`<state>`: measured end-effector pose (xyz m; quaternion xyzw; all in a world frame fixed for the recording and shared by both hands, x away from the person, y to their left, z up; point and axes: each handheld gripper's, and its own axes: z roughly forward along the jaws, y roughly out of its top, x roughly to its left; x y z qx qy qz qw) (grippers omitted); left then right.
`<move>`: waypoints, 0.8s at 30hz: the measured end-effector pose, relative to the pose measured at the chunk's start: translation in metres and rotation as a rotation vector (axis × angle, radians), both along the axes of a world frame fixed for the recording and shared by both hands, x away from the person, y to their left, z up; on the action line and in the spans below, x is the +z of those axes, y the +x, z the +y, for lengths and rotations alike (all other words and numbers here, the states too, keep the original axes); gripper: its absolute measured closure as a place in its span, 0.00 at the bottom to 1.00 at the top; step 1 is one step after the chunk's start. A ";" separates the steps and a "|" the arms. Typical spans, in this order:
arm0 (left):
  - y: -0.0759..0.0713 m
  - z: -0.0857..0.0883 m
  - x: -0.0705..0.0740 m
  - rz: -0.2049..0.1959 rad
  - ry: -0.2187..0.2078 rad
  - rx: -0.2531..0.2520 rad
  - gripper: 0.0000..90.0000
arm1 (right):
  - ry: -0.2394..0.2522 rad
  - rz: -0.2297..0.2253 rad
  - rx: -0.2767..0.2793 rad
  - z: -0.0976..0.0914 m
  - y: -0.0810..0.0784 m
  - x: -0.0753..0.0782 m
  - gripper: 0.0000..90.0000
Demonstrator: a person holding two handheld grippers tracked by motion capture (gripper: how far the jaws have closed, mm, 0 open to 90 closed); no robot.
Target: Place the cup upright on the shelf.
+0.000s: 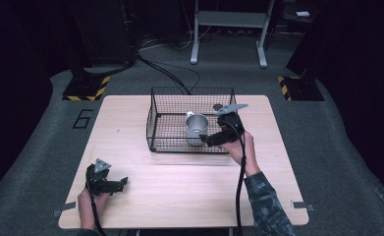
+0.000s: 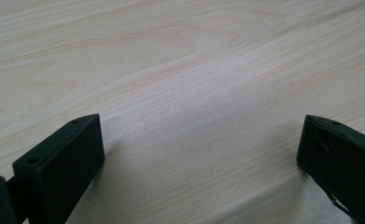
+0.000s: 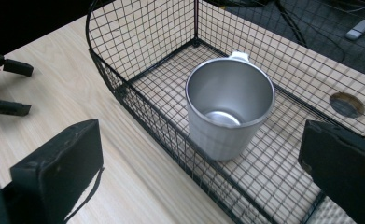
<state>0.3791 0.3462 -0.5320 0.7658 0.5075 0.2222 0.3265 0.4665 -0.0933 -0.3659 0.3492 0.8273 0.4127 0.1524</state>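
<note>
High view: metal cup [image 1: 196, 128] stands upright inside wire basket [image 1: 191, 119], near its front wall. Right gripper [image 1: 210, 139] hovers at that wall, jaws wide, empty. Left gripper [image 1: 122, 183] rests wide on counter [image 1: 179, 191], well clear of basket. Grasp not yet made.

- I see a light wooden desk [image 1: 145, 196] on grey carpet [image 1: 32, 147].
- A grey metal frame [image 1: 229, 19] stands behind it.
- Yellow-black striped bases [image 1: 86, 88] flank the dark room.
</note>
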 end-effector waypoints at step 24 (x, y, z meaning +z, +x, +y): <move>0.000 0.000 0.000 0.001 0.000 0.000 0.01 | -0.009 -0.001 -0.255 -0.116 -0.082 -0.086 0.00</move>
